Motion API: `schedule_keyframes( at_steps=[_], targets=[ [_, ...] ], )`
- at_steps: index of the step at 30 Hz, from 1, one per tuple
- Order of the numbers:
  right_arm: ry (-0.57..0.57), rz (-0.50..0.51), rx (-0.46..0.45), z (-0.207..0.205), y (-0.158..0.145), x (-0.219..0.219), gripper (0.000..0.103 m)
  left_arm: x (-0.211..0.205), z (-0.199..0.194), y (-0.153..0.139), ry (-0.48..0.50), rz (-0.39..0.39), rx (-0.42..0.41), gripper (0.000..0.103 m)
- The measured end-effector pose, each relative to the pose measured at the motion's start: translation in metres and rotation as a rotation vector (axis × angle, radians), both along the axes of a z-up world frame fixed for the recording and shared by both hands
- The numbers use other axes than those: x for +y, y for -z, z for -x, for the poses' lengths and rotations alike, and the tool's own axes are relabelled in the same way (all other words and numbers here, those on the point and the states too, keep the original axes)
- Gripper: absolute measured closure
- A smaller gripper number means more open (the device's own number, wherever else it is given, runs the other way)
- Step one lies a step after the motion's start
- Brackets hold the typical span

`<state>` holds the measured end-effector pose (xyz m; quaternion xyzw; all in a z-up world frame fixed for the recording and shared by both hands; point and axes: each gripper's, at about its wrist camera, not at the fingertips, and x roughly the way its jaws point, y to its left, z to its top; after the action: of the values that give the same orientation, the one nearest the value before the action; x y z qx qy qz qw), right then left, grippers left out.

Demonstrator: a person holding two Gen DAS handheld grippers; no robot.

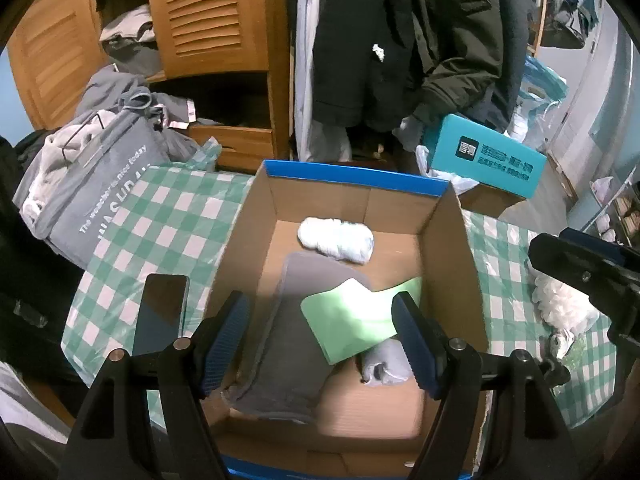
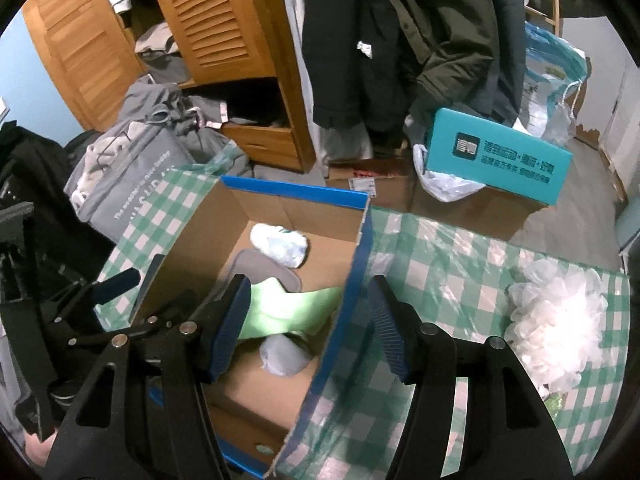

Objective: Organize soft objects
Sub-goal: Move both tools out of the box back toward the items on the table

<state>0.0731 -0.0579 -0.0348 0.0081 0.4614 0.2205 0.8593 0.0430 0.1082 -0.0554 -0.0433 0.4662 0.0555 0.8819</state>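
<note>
Nearest the left claw (image 1: 320, 340), its blue ribbed fingers stand wide apart with nothing between them, poised just above the near end of the cardboard box (image 1: 356, 178). Directly under it lie a grey cloth (image 1: 288, 344) and a pale green cloth (image 1: 356, 320) draped over one corner of it, with a small grey-blue bundle (image 1: 386, 364) tucked beside the green one. All three look light, limp and easily crumpled, so none needs care against breakage, but a flat cloth would likely be best pinched at an edge or a raised fold. Farther in, against the back wall, rests a rolled white bundle (image 1: 336, 238), probably soft and best gripped across its middle.

The right claw (image 2: 306, 328) is likewise spread open and empty, straddling the box's blue-edged right wall (image 2: 352, 288), one finger above the inside and one above the checked surface (image 2: 440, 276). To its right on that surface sits a white mesh bath puff (image 2: 556, 320), still outside the box and seemingly the next item. It should weigh almost nothing and squash readily; a grip deep into its ruffles would likely hold better than a nip at the loose outer frills, which may slip.

Beyond stand a teal carton (image 2: 496, 160) and a wooden wardrobe (image 2: 216, 16).
</note>
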Motion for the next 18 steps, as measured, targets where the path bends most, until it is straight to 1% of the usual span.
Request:
schedule_keyframes(
  at_steps=[18],
  targets=[
    [0.087,0.022,0.019,0.003,0.010,-0.048,0.043,-0.043,-0.008,0.001,0.083,-0.003,0.012,0.027]
  ],
)
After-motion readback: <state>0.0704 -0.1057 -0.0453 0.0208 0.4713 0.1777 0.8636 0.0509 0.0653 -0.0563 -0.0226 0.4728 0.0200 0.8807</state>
